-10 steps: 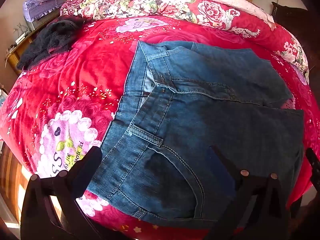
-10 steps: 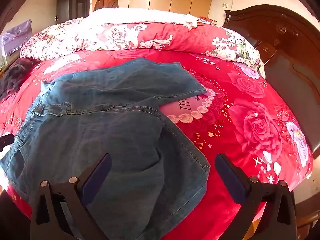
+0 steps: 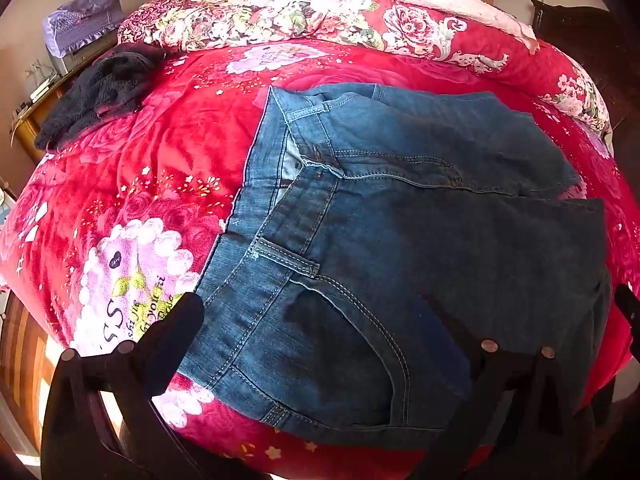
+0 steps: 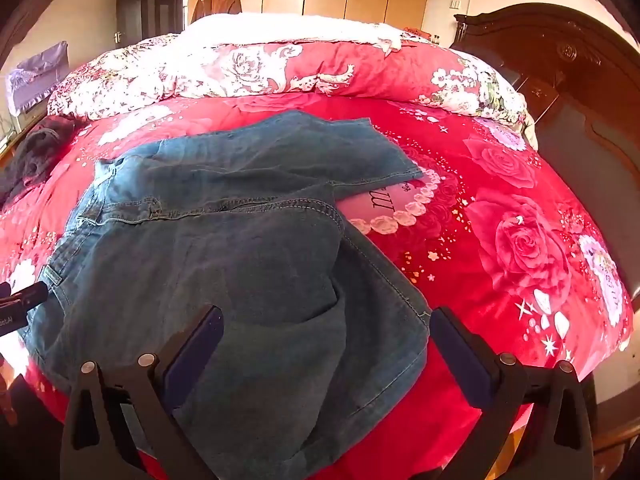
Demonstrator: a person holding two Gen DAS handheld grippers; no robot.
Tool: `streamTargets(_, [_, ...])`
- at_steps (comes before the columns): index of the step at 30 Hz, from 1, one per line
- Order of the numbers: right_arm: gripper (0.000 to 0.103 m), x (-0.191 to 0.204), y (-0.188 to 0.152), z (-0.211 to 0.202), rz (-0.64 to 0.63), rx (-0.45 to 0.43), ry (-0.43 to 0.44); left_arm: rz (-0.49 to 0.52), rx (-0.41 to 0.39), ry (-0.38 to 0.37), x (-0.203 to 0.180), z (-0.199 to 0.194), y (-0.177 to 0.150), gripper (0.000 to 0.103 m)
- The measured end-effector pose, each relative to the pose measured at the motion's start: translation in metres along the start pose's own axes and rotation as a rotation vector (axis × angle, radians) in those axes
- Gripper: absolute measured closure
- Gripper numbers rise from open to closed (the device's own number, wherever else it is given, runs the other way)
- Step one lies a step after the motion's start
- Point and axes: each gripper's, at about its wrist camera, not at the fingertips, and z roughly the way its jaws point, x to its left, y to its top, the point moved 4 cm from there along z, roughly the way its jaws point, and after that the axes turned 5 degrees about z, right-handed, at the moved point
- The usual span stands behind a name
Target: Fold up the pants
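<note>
The jeans [image 3: 400, 240] are seen spread on the red floral blanket [image 3: 160, 168] of the bed, waistband toward the left tool [image 3: 320, 340], the legs doubled back, one hem lying over a pink heart print [image 4: 384, 204]. Little change from the earlier frames is found: the denim is placed as before, and both views are only slightly shifted. The left tool is held wide apart above the pocket area, nothing clamped. The right tool [image 4: 326, 340] is likewise held wide apart over the folded leg edge, nothing gripped. A dark garment [image 3: 100, 92] is left near the bed's far corner.
</note>
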Motion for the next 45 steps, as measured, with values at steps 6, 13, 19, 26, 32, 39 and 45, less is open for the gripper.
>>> streamTargets(6, [0.0, 0.003, -0.005, -0.005, -0.007, -0.018, 0.009, -0.001, -0.018, -0.062, -0.003, -0.001, -0.003, 0.0])
streamTargets(13, [0.0, 0.004, -0.005, -0.003, -0.018, -0.018, 0.004, -0.02, -0.003, -0.113, -0.008, 0.004, -0.008, 0.0])
streamTargets(19, [0.0, 0.001, -0.005, 0.002, -0.008, -0.01, 0.008, 0.004, -0.032, -0.045, -0.008, 0.001, -0.007, 0.0])
streamTargets(26, [0.0, 0.001, -0.004, 0.005, -0.015, -0.006, 0.034, 0.016, -0.057, -0.005, -0.004, 0.0, -0.006, 0.0])
streamTargets(32, [0.0, 0.0, -0.005, 0.008, -0.003, 0.007, 0.056, 0.028, -0.065, 0.003, -0.005, 0.0, -0.006, 0.0])
streamTargets(39, [0.0, -0.004, -0.004, 0.011, 0.014, 0.013, 0.055, 0.034, -0.067, 0.003, -0.006, 0.0, -0.006, 0.0])
streamTargets(45, [0.0, -0.008, -0.003, 0.011, 0.032, 0.016, 0.055, 0.035, -0.062, 0.003, -0.006, 0.001, -0.007, 0.0])
